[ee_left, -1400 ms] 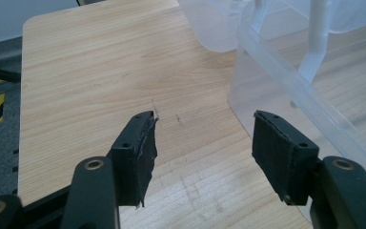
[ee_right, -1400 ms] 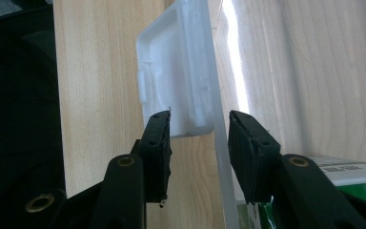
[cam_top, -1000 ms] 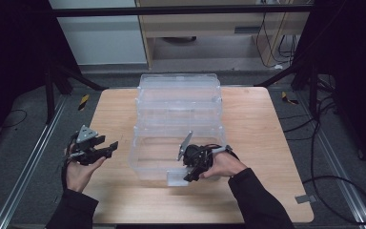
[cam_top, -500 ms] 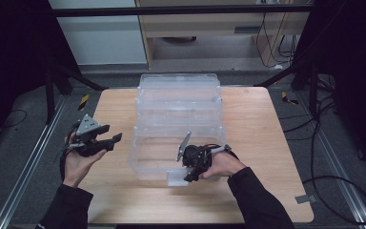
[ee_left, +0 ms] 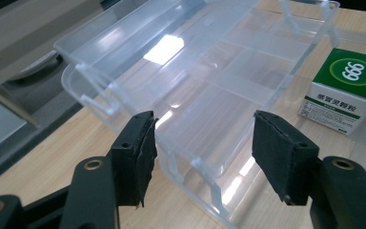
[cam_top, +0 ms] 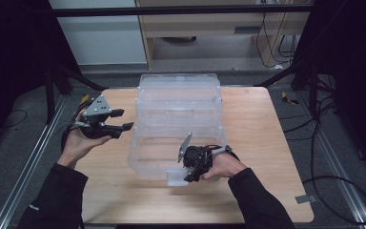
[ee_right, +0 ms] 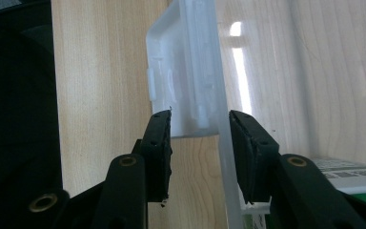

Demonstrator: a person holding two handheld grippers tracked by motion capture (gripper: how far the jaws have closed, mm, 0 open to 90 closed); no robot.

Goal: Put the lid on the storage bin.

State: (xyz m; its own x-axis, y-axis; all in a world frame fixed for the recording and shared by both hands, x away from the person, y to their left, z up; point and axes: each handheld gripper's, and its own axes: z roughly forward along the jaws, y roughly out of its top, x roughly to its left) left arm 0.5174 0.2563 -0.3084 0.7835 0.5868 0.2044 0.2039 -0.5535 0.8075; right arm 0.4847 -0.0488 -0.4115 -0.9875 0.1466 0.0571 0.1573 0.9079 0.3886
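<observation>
Two grippers at work. Right gripper (cam_top: pixel 190 175) has its jaws around the front latch tab (ee_right: pixel 183 95) of the clear plastic compartment box (cam_top: pixel 178 129), pads (ee_right: pixel 159 143) just beside it, not visibly pressing. Left gripper (cam_top: pixel 121 120) hangs open and empty off the box's left side, palm up, jaws level toward it. Box sits mid-surface (cam_top: pixel 267 143); green-and-white carton (ee_left: pixel 345 90) inside. Likely light, stiff, slippery, brittle at hinges; grip the rim or tab.

The green box (ee_left: pixel 345 90) is cut off by the right edge in the left gripper view, its small print unreadable. In the right gripper view, whether the right claw (ee_right: pixel 199 143) presses the clear latch (ee_right: pixel 183 81) cannot be told.
</observation>
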